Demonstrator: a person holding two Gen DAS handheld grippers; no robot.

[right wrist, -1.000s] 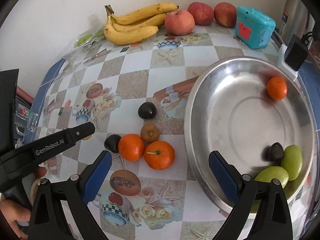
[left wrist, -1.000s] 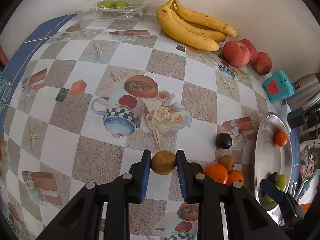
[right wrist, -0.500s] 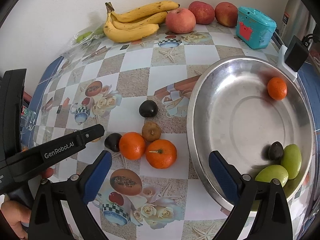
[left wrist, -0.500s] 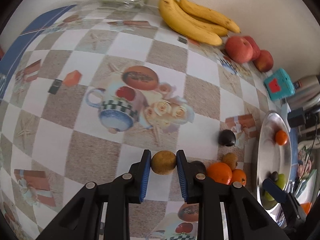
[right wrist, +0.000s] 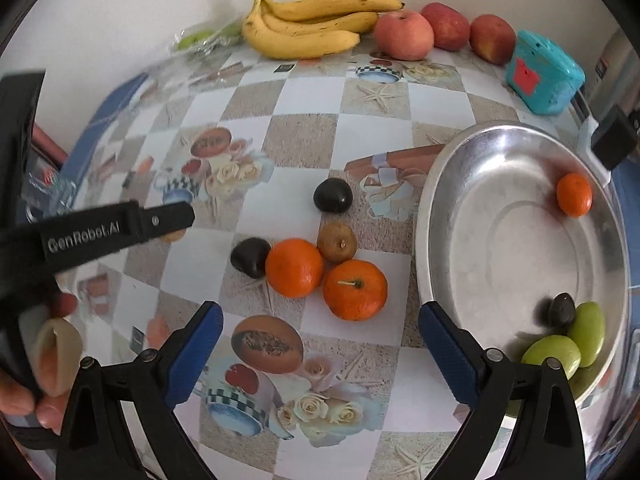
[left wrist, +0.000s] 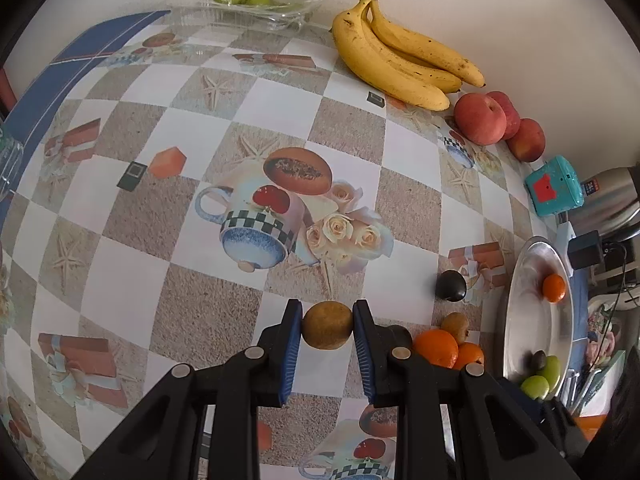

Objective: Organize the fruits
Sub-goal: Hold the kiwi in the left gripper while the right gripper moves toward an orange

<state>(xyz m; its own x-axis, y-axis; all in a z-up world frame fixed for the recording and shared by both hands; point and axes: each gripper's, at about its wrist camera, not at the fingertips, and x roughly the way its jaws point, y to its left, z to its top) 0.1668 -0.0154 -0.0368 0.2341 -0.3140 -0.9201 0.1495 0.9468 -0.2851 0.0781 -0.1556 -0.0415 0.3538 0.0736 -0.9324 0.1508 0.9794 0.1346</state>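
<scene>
My left gripper (left wrist: pixel 327 325) is shut on a small brown round fruit (left wrist: pixel 327 325) and holds it above the patterned tablecloth. In the right wrist view my right gripper (right wrist: pixel 320 340) is open and empty, hovering near two oranges (right wrist: pixel 355 289), a brown fruit (right wrist: pixel 337 242) and two dark fruits (right wrist: pixel 333 195). The steel tray (right wrist: pixel 452 216) on the right holds a small orange (right wrist: pixel 574 195), a dark fruit (right wrist: pixel 561 309) and green fruits (right wrist: pixel 551 353). The left gripper's arm (right wrist: pixel 120 229) shows at the left of that view.
Bananas (left wrist: pixel 394 66), red apples (left wrist: pixel 480 118) and a teal box (left wrist: pixel 554 186) line the back wall. A clear plastic container with green fruits (left wrist: pixel 246 0) stands at the back left. A steel flask (left wrist: pixel 612 196) and a black adapter (left wrist: pixel 586 248) stand beyond the tray.
The left gripper has shifted over the table while still holding the brown fruit. The right gripper has moved closer to the oranges and stays open.
</scene>
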